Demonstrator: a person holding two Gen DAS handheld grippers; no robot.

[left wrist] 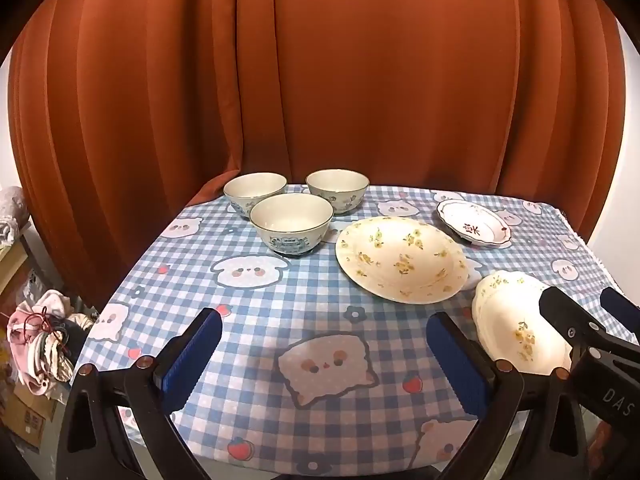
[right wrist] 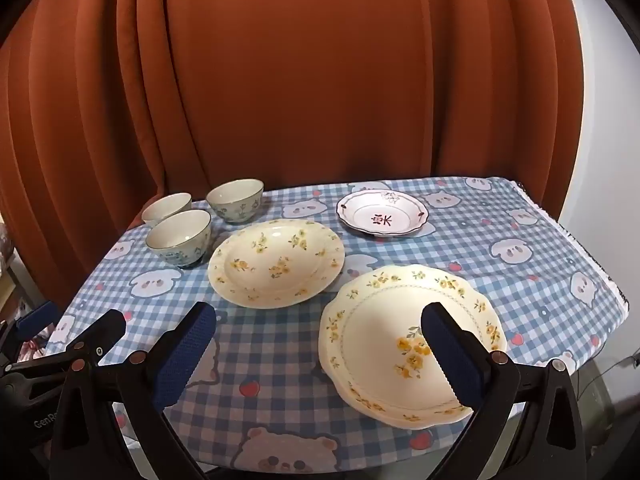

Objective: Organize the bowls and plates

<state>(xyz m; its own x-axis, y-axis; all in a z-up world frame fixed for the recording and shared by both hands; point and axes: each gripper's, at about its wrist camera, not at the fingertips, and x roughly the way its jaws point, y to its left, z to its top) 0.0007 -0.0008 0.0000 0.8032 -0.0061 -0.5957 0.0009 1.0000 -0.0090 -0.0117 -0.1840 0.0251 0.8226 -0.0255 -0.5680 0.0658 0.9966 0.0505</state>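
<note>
Bowls [left wrist: 292, 220] upright, plates [right wrist: 276, 262] flat, both grippers [right wrist: 320, 354] agape

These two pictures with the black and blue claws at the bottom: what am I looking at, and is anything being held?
The claws are two hand-held grippers, one in each of a person's hands; no robot arm is involved. Each gripper carries a wide-angle camera looking forward along its own two fingers, so one picture comes from the left gripper and the other from the right gripper. That lens bends the edges of the view.

Both look over a table with a checked tablecloth. On it stand three bowls in a group, a round flowered plate, a scalloped flowered plate nearer the right gripper, and a small plate with red markings at the back.

Both grippers are open and hold nothing.
</note>
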